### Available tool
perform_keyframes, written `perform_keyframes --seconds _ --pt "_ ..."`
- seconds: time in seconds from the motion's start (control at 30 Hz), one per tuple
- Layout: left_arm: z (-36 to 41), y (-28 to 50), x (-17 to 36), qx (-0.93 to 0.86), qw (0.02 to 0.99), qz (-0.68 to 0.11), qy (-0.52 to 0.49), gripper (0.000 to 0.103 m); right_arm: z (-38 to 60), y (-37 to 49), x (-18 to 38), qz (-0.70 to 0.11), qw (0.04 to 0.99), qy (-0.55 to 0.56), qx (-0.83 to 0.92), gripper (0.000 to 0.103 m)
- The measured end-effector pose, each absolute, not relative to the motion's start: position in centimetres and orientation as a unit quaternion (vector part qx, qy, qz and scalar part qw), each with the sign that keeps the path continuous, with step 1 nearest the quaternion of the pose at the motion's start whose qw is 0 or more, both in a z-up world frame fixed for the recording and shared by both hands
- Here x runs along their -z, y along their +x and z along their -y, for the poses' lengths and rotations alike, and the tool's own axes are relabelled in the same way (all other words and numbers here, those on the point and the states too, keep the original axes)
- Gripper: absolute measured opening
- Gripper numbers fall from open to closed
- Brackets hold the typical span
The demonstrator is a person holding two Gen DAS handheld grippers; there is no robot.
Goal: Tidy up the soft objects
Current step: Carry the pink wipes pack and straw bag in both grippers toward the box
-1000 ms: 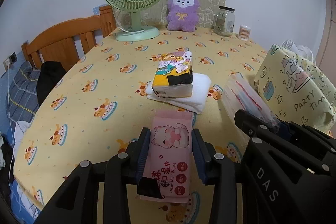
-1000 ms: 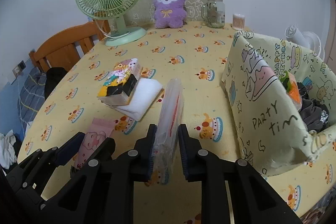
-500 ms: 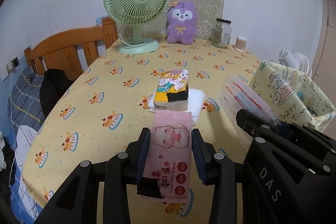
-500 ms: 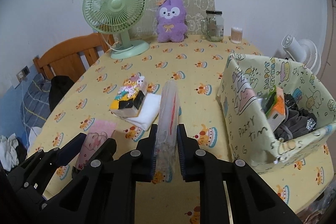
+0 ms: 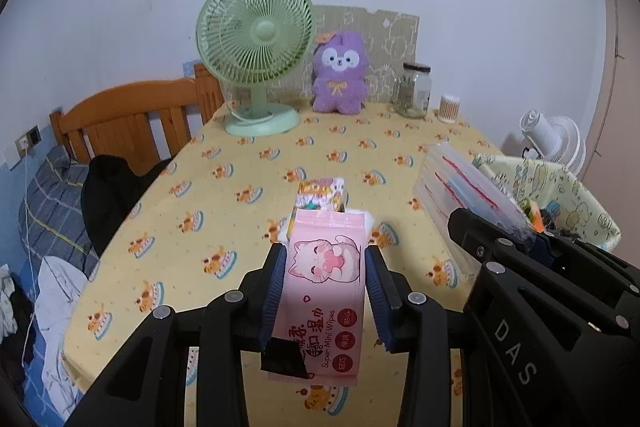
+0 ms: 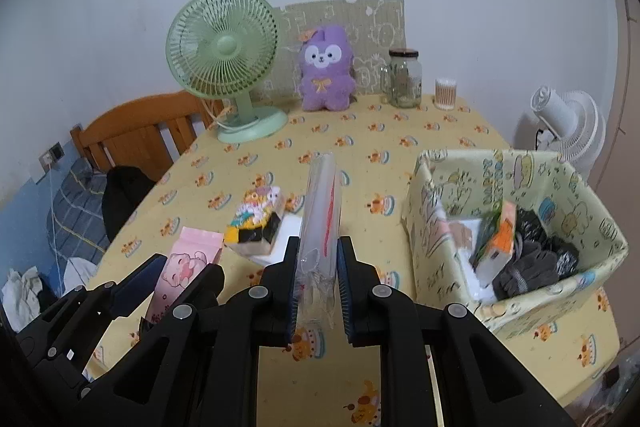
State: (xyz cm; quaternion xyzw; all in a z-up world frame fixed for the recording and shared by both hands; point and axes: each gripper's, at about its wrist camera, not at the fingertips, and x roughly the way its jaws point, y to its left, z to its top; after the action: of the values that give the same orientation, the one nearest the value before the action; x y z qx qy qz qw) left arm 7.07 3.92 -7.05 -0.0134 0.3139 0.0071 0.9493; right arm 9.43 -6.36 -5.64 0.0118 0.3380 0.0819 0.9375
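My left gripper [image 5: 326,259] is shut on a pink pack of wet wipes [image 5: 326,287] with a cat print, held above the table. The same pink pack [image 6: 188,267] shows at the lower left of the right wrist view. My right gripper [image 6: 318,255] is shut on a clear plastic zip pouch [image 6: 320,223] with red stripes, held on edge; the pouch [image 5: 460,191] also shows at right in the left wrist view. On the table lie a colourful tissue pack [image 6: 256,223] on a folded white cloth [image 6: 280,243]. A fabric storage box [image 6: 516,227] stands at right.
At the table's back stand a green fan [image 6: 224,63], a purple plush [image 6: 326,67], a glass jar [image 6: 404,77] and a cotton swab holder [image 6: 445,93]. A white fan [image 6: 568,127] is beyond the right edge. A wooden bed frame [image 5: 128,119] and bedding lie left.
Both grippers have risen with their loads, so the table and the fabric box look lower and farther. The inside of the box has come into view.
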Motion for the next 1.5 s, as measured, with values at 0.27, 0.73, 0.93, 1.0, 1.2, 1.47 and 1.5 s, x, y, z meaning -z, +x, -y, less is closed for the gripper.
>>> perform_keyframes --seconds 0.27,0.73,0.93,1.0,1.2,1.47,1.5 --pt "-3.5 7.2 4.9 -0.007 0.955 -0.295 -0.007 0.040 6.5 9.3 3.5 -0.321 0.943 0.013 -0.086 0.020" --pt "-2.4 7.5 3.1 -0.010 0.960 -0.280 -0.006 0.040 7.5 9.8 1.5 -0.308 0.947 0.016 -0.088 0.020" --pt "-1.1 8.2 2.7 -0.003 0.960 -0.281 -0.005 0.040 8.8 10.4 1.0 -0.306 0.948 0.018 -0.082 0.020" --pt "-0.5 8.4 2.5 -0.002 0.960 -0.281 -0.002 0.040 9.4 10.6 1.0 -0.305 0.949 0.021 -0.080 0.020" --pt "1.3 9.1 2.1 0.009 0.960 -0.281 0.000 0.040 11.3 11.0 0.5 -0.300 0.951 0.025 -0.074 0.020" --pt "3.6 9.9 1.7 0.020 0.961 -0.277 0.005 0.040 13.3 11.5 0.0 -0.292 0.954 0.024 -0.063 0.020" --pt "3.8 10.0 1.7 0.022 0.961 -0.277 0.006 0.040 13.6 11.5 -0.1 -0.291 0.954 0.025 -0.061 0.020"
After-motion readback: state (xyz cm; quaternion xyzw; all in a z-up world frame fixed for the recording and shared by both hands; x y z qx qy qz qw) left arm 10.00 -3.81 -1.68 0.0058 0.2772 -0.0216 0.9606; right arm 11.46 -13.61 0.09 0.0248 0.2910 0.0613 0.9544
